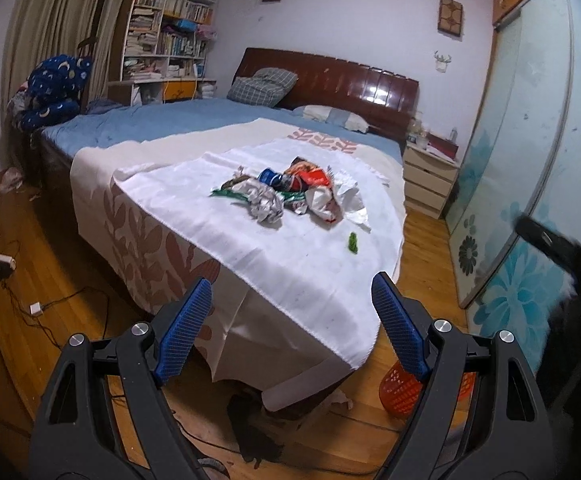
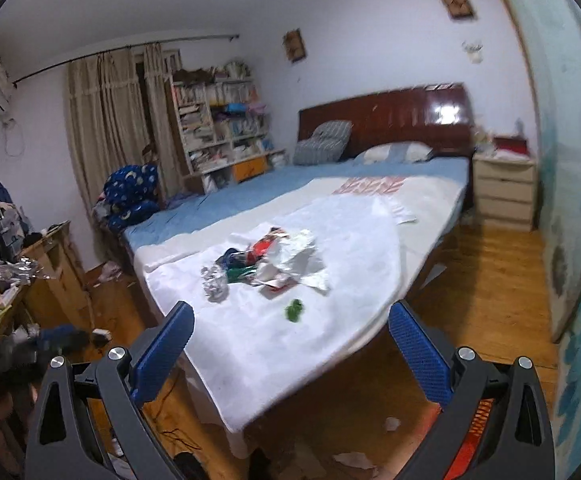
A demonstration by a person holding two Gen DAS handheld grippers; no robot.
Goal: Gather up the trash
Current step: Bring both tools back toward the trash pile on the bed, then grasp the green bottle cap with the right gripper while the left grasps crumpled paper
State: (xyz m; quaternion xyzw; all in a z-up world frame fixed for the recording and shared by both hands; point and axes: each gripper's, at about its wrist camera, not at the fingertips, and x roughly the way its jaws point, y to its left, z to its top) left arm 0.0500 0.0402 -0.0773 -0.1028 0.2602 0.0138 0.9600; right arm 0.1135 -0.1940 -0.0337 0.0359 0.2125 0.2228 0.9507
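Lying heaped on white cloth (image 1: pixel 290 264): trash pile (image 1: pixel 290 192); orange basket (image 1: pixel 400 394) contents unclear; both fingers spread, empty.

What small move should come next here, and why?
Probably bring one gripper forward over the bed toward the trash pile. Both the left gripper and right gripper are open and empty, short of the white cloth, and nothing has been picked up yet. The green scrap lies nearest.

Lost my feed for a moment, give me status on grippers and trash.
Left gripper open, empty. Right gripper open, empty. Trash pile untouched on white cloth, green scrap lying apart from it. Orange basket on floor beside bed; nothing blocking.
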